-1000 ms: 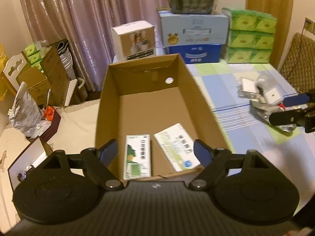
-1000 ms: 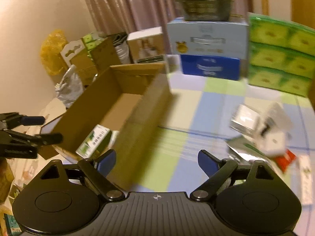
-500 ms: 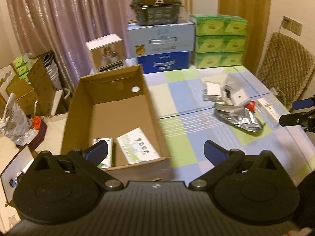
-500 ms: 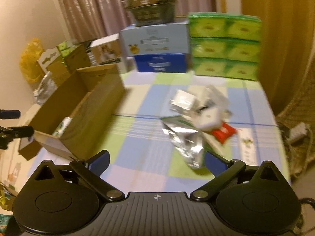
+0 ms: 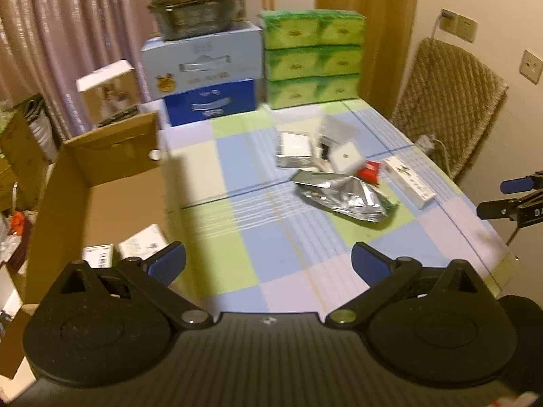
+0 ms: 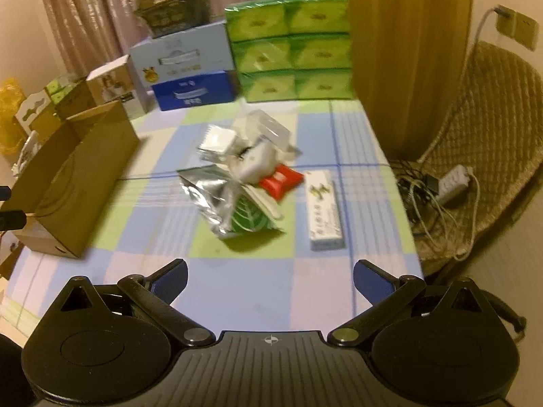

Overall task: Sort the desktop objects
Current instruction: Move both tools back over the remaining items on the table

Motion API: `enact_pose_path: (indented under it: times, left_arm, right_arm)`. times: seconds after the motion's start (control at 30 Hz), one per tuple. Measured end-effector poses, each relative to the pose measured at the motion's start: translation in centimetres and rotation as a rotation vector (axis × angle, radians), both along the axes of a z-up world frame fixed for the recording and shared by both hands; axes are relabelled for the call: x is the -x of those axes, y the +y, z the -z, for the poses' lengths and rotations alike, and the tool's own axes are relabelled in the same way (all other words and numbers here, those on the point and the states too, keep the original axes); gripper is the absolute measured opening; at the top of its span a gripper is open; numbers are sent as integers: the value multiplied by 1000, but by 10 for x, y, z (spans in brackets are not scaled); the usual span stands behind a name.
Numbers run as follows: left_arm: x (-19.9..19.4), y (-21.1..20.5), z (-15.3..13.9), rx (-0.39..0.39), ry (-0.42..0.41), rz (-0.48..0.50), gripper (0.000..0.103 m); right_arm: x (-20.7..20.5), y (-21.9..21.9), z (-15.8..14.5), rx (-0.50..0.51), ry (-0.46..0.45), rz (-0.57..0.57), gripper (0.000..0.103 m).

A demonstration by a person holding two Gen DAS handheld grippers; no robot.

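Both hand-held grippers (image 5: pixel 268 264) (image 6: pixel 270 276) gape empty; we judge the crinkled foil pouch (image 6: pixel 217 200), at twelve o'clock, light and slippery, best pinched at its flat sealed edge.

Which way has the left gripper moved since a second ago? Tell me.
Yes. The left gripper swung right, off the cardboard box toward the silver bag.

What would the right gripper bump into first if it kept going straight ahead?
Probably the bare tablecloth just ahead of the open right gripper. Carried farther along, the silver pouch comes next, though depth is hard to judge.
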State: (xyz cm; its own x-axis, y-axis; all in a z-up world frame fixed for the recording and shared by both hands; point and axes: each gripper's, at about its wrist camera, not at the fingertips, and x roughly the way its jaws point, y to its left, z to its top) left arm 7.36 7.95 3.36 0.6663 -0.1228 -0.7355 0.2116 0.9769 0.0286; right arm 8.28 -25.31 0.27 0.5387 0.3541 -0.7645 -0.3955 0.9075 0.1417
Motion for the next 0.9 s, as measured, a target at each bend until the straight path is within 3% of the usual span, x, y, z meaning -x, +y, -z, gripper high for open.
enact_pose_path:
  times: [0.33, 0.9]
  left_arm:
    - [-20, -39, 20, 20, 51, 63, 102]
    - [-67, -68, 65, 120, 164, 48, 102]
  right_arm:
    - [-11, -19, 19, 7, 31, 33, 101]
    - [-45, -28, 49, 36, 57, 42, 101]
